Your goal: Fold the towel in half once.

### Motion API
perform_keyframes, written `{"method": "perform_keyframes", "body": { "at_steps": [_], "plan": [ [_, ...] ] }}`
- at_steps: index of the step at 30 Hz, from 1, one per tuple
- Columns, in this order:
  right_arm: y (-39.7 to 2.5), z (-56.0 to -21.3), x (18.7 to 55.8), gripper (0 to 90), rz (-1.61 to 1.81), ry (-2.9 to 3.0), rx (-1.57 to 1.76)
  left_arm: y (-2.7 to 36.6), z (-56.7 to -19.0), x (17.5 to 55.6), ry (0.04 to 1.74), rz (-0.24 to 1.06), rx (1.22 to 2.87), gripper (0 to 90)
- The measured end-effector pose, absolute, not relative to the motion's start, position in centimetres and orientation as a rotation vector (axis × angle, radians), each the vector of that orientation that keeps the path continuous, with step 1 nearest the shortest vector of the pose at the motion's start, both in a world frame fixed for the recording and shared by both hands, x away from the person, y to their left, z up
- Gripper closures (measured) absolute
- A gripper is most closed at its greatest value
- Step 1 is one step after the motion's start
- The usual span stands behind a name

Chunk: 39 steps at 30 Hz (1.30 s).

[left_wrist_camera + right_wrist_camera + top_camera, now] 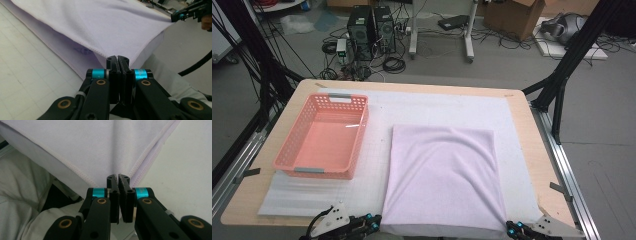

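A lilac cloth (444, 175), folded in two layers, lies on the white mat with its near edge hanging at the table's front. My left gripper (377, 224) is at the cloth's near left corner. In the left gripper view its jaws are pressed together on that corner of the cloth (105, 27), just above the left gripper (117, 59). My right gripper (508, 228) holds the near right corner. The right gripper view shows the right gripper (118, 178) shut on the stitched hem of the cloth (100, 147). Far off in the left gripper view is the right gripper (175, 17).
An empty pink plastic basket (296, 142) stands on the white mat (437, 107) at the left, beside the cloth. The wooden table edge (539, 165) runs along the right. The person's pale trouser legs (20, 190) are below the front edge.
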State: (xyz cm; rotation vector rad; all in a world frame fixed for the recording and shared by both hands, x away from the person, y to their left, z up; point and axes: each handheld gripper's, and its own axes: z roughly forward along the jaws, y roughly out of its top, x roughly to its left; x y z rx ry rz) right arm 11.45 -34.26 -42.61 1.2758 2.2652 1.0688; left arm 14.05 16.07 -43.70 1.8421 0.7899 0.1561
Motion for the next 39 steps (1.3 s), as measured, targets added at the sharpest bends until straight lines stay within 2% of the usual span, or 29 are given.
{"method": "perform_keyframes", "body": {
  "at_steps": [2,3,4,5,9,12,19,23,25,26,28,29,30,39],
  "plan": [
    [-34.2,-42.8,11.6,85.7,1.054,2.275,1.277,15.9,-43.9,14.4,0.796,0.148,1.848,84.9],
    [-34.2,-42.9,11.7,82.5,1.051,2.272,1.287,15.9,-43.9,14.7,0.809,0.151,1.846,76.1],
    [-34.2,-42.8,12.0,75.2,1.057,2.256,1.301,15.8,-43.9,15.1,0.837,0.159,1.836,63.8],
    [-34.3,-42.7,12.3,70.3,1.067,2.236,1.31,15.8,-43.8,15.6,0.847,0.169,1.821,57.0],
    [-34.2,-42.1,13.9,67.0,1.08,2.177,1.31,15.5,-43.6,17.8,0.866,0.205,1.814,52.2],
    [-34.0,-42.4,15.7,67.0,1.063,2.159,1.327,15.1,-43.7,19.9,0.892,0.231,1.812,53.8],
    [-33.8,-43.2,19.8,70.3,1.033,2.146,1.384,13.5,-43.1,24.7,0.95,0.297,1.817,64.6],
    [-33.1,-44.0,21.0,70.7,1.003,2.198,1.389,12.1,-43.8,27.0,1.006,0.312,1.871,65.2],
    [-32.9,-44.2,21.1,74.9,0.989,2.213,1.381,11.5,-44.5,27.7,1.027,0.312,1.912,65.3],
    [-32.9,-44.2,21.2,81.7,0.993,2.223,1.379,11.2,-44.9,27.9,1.036,0.306,1.934,66.1],
    [-32.8,-44.2,21.2,84.7,0.987,2.236,1.366,10.6,-45.1,27.7,1.011,0.362,1.973,75.1],
    [-32.8,-44.1,21.3,85.3,0.974,2.24,1.35,10.5,-45.1,27.6,0.995,0.365,1.984,83.9],
    [-32.7,-44.1,21.2,85.7,0.97,2.238,1.351,10.5,-45.1,27.6,0.997,0.369,1.986,87.4],
    [-34.1,-43.1,19.4,86.5,1.003,2.239,1.377,12.6,-44.4,26.9,1.038,0.315,1.943,88.6]
  ]
}}
